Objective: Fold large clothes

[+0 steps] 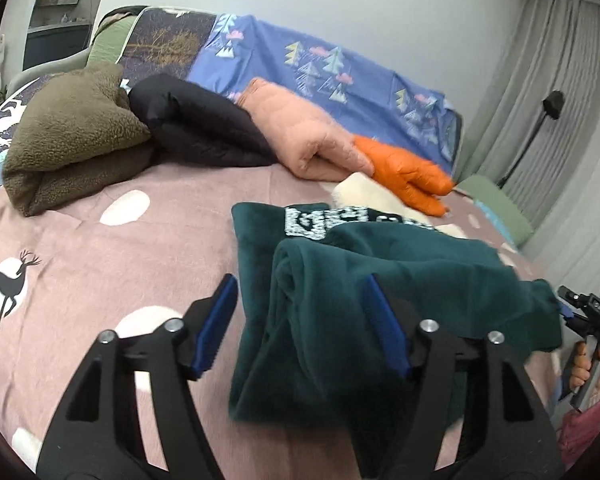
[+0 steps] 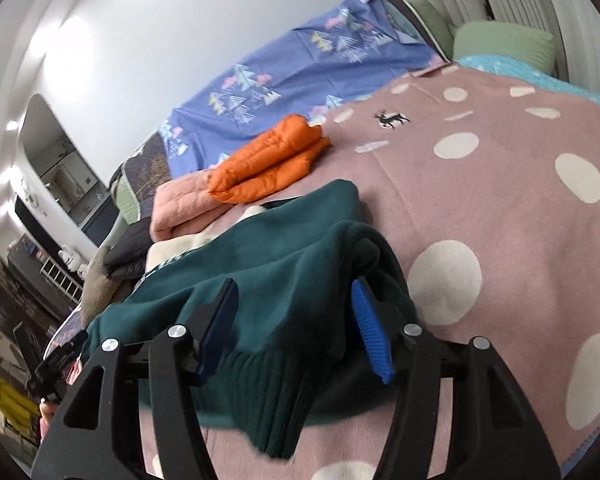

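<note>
A dark green fleece sweater [image 1: 340, 300] with a white printed patch lies bunched and partly folded on the pink spotted bed cover [image 1: 100, 248]. My left gripper [image 1: 300, 320] is open, its blue pads either side of the sweater's folded edge, with cloth between and over the right finger. My right gripper [image 2: 296, 328] is open around the sweater's ribbed hem [image 2: 276, 400], with green cloth [image 2: 280, 264] lying between the fingers. The right gripper and the hand holding it also show at the right edge of the left wrist view [image 1: 588, 320].
Folded clothes lie in a row at the far side of the bed: an olive fleece [image 1: 72, 136], a black jacket [image 1: 196, 124], a pink jacket [image 1: 300, 132], an orange jacket [image 1: 408, 176] and a white item [image 1: 364, 196]. A blue patterned sheet [image 1: 340, 68] lines the wall. Curtains hang at right.
</note>
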Motion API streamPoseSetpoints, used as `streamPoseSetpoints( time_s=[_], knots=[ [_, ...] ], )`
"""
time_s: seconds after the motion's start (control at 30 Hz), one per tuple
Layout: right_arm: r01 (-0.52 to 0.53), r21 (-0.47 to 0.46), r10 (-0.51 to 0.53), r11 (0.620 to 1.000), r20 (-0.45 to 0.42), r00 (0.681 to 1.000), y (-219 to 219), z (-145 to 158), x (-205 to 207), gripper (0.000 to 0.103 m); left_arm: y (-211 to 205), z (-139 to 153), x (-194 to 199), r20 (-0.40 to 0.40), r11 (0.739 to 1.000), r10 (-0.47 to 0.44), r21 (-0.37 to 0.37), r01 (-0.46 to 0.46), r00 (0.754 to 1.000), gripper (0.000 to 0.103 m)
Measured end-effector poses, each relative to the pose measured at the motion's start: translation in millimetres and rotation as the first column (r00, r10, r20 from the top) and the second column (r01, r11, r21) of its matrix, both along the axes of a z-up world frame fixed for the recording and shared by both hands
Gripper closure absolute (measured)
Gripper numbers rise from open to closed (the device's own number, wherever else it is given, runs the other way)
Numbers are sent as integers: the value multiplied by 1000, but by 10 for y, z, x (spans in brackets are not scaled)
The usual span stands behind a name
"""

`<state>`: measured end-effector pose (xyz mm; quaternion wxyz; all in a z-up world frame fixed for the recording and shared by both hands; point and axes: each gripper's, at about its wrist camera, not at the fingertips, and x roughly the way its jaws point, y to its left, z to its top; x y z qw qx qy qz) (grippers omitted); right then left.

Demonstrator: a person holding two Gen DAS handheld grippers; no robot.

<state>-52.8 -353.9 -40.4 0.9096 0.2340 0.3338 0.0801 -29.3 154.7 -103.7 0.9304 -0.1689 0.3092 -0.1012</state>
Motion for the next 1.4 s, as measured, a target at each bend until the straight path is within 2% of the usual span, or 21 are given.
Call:
streamPoseSetpoints(
  time_s=[0.17, 0.37, 0.5, 0.63, 0.67, 0.7, 0.73, 0.8, 0.83, 0.87, 0.93, 1.0, 1.1, 1.13, 1.23, 1.3, 1.37, 1.4],
  knots=[
    [-6, 1, 6, 1000, -26, 1000, 8, -106, -192, 43, -32, 7, -312, -7, 998, -67, -13, 67, 998, 30],
    [-19, 42, 22, 999, -79, 997, 15, -299, -250, 43, -186, -221, -487, -84, 992, -129, -16, 128, 988, 25],
    [-38, 59, 43, 997, -79, 996, 67, -311, -257, 43, -222, -356, -535, -109, 977, -185, -123, 171, 977, 25],
    [-72, 43, 75, 996, -65, 995, 139, -296, -254, 43, -338, -358, -578, -90, 961, -245, -155, 229, 965, 28],
    [-77, 41, 80, 996, -64, 995, 155, -302, -240, 43, -375, -369, -572, -89, 956, -262, -159, 246, 961, 36],
    [-81, 41, 83, 996, -67, 994, 166, -315, -221, 43, -411, -387, -556, -93, 953, -272, -162, 255, 958, 49],
    [-87, 46, 91, 995, -75, 993, 182, -341, -194, 44, -433, -403, -536, -100, 952, -276, -166, 257, 956, 57],
    [-125, 69, 130, 990, -70, 989, 216, -351, -171, 74, -470, -444, -487, -111, 948, -283, -185, 260, 953, 88],
    [-140, 82, 145, 987, -59, 988, 225, -325, -166, 88, -476, -428, -471, -106, 948, -277, -188, 255, 955, 91],
    [-151, 98, 155, 984, -31, 987, 220, -258, -170, 91, -473, -396, -460, -96, 948, -276, -192, 254, 956, 93],
    [-169, 144, 167, 975, 24, 986, 170, -96, -153, 92, -432, -194, -461, -25, 941, -277, -211, 265, 961, 95],
    [-188, 180, 176, 966, 81, 981, 105, 151, -38, 92, -387, 122, -420, 69, 934, -284, -206, 292, 956, 96],
    [-184, 142, 167, 973, 119, 979, 103, 470, 290, 93, -403, 523, -247, 168, 941, -282, -141, 306, 945, 96],
    [-174, 140, 158, 975, 119, 980, 98, 537, 442, 93, -426, 699, -99, 211, 953, -265, -92, 289, 941, 96],
    [-102, 212, 91, 972, 63, 994, -14, 555, 918, 92, -425, 909, 392, 230, 975, -191, -63, 211, 954, 96],
    [-5, 244, 8, 970, -9, 1000, -108, 471, 1196, 82, -426, 912, 745, 192, 991, -123, -28, 131, 974, 94],
    [67, 192, -67, 979, -6, 998, -144, 476, 1220, 61, -410, 847, 991, 130, 999, -52, 8, 52, 990, 92],
    [69, 170, -72, 983, 13, 997, -133, 490, 1200, 54, -399, 814, 1057, 112, 999, -37, 16, 35, 993, 86]
  ],
)
